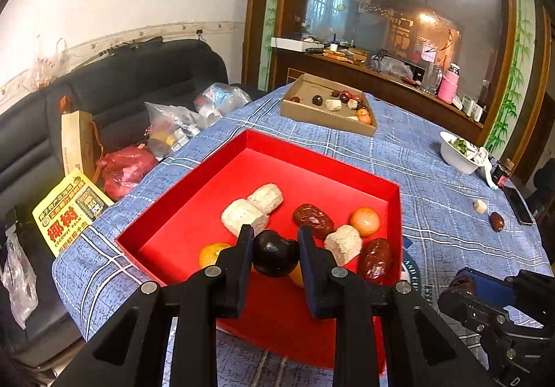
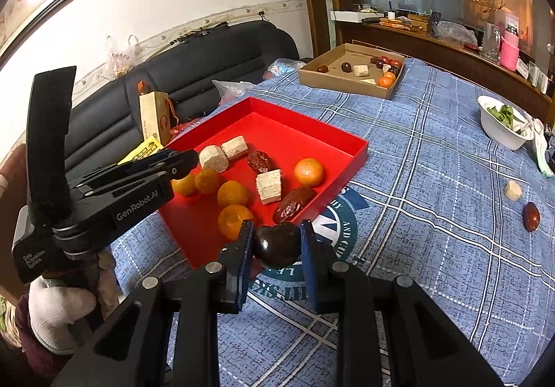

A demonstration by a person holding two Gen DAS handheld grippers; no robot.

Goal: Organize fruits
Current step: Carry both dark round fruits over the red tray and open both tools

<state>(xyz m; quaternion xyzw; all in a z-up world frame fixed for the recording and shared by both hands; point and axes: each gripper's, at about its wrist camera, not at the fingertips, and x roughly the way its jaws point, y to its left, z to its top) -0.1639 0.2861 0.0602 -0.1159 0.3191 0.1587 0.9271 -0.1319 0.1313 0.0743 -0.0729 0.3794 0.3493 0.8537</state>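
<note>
While both tongs point(image 1: 275, 241) point(image 2: 276, 238) grip dark fruits, oranges point(image 2: 308, 172) fill the red tray point(image 2: 357, 153).

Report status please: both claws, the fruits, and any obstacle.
Left claw shut on dark plum, above red tray. Right claw shut on second plum, beside tray. No obstacle seen.

Left black plastic two-finger gripper point(image 1: 275, 248): angular arms with triangular cut-outs, round silver pivot screws, dark blue finger pads point(image 1: 307, 248). Side printed "GenRobot.AI"; grip labelled "Data Acquisition System".

Right black plastic two-finger gripper point(image 2: 276, 243): same build, same silver screws, blue pads.

Left hand point(image 2: 57, 310): white knitted glove, dark maroon sleeve.
</note>
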